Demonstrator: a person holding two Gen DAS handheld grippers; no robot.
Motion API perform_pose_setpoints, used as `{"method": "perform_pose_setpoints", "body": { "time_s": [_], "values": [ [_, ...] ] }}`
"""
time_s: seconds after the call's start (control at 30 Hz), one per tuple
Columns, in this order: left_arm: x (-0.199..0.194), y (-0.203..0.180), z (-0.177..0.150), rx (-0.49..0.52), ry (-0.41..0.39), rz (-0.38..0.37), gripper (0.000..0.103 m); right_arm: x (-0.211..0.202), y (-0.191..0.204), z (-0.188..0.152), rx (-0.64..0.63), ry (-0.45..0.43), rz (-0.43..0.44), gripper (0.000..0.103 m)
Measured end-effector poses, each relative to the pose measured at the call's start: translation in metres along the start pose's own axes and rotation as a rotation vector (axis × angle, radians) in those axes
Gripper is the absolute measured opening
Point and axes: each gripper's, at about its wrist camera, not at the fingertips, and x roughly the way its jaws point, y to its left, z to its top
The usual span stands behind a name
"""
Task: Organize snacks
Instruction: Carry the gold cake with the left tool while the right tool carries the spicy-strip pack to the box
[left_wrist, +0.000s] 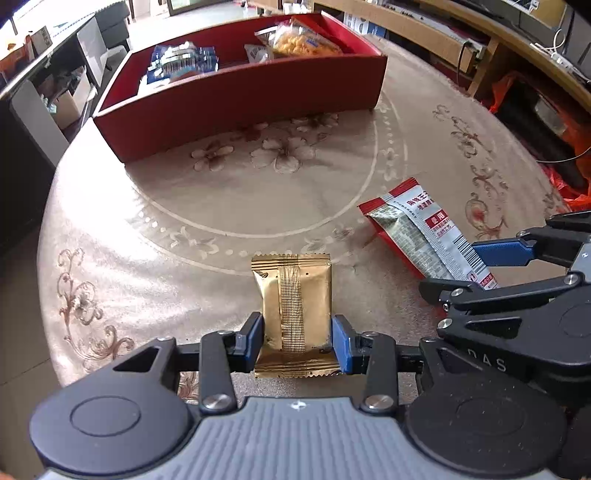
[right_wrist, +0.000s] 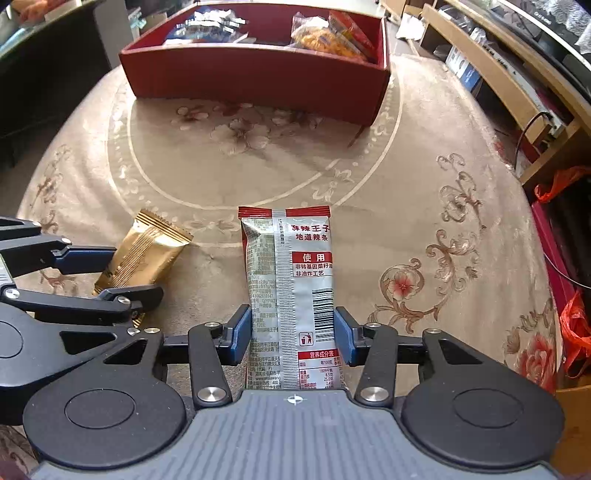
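Left gripper (left_wrist: 297, 341) angled steeply down, jaws clamping gold packet (left_wrist: 293, 306) | right gripper (right_wrist: 291, 338) likewise, jaws clamping silver-red packet (right_wrist: 291, 280)

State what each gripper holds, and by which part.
Left gripper clamps the gold packet by its side edges, near the bottom seal. Right gripper brackets the silver-and-red packet; contact unclear.

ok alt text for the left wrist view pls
The left gripper grips a gold packet over a floral tablecloth. To its right the right gripper holds a red-and-silver packet; behind stands a red box of snacks.
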Motion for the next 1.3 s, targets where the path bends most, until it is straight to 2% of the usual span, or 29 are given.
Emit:
{"method": "perform_pose_setpoints", "body": {
  "time_s": [0.57, 0.73, 1.3],
  "values": [
    [-0.026, 0.004, 0.007, -0.017, -0.084, 0.000, 0.035, -0.034, -0.002, 0.001, 0.043, -0.098, -0.004, 0.055],
    [-0.037, 0.003, 0.012, -0.010, -0.138, 0.023, 0.035, -0.038, -0.005, 0.005, 0.049, -0.121, -0.008, 0.055],
    [-0.055, 0.014, 0.048, -0.058, -0.265, 0.068, 0.035, -0.056, -0.010, 0.041, 0.062, -0.240, -0.027, 0.055]
  ]
}}
